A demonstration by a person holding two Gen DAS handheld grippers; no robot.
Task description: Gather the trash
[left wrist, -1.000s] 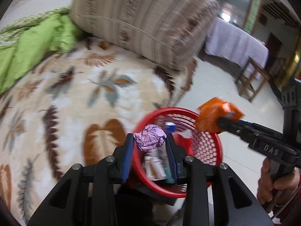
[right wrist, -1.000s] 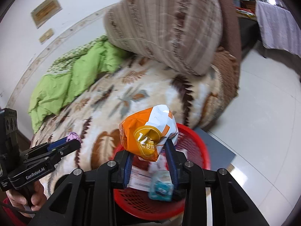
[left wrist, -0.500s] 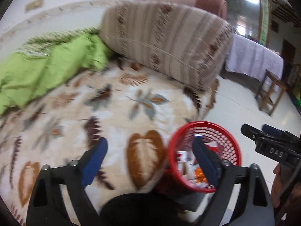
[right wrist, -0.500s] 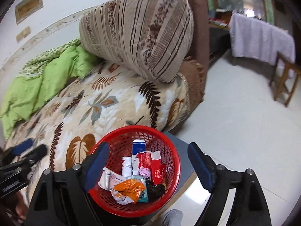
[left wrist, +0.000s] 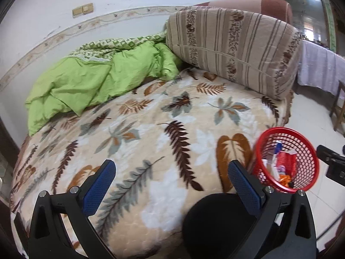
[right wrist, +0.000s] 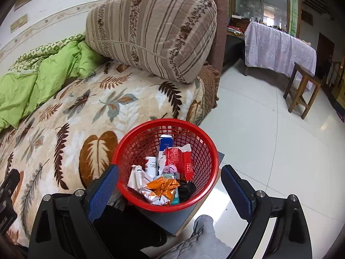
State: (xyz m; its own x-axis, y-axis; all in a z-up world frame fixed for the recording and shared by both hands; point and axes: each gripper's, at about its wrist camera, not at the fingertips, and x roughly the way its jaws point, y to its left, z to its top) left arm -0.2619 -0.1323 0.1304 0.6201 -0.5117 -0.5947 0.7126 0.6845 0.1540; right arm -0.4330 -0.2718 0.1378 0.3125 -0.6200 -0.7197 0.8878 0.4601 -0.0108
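Both grippers spread wide and empty; trash in the red basket [right wrist: 166, 166].

The right gripper [right wrist: 170, 185] has just been opening, jaws apart either side of the basket, nothing between the pads. In the basket lie an orange wrapper [right wrist: 161, 188], a red packet [right wrist: 179, 161] and a pink wad [right wrist: 169, 169], half buried. Left of the basket, the left gripper [left wrist: 172, 183], also just opened, hangs over the bedspread [left wrist: 151, 129]. Beyond the basket leans a cushion [right wrist: 151, 32], the quilt [left wrist: 97, 82] bunched beside it.
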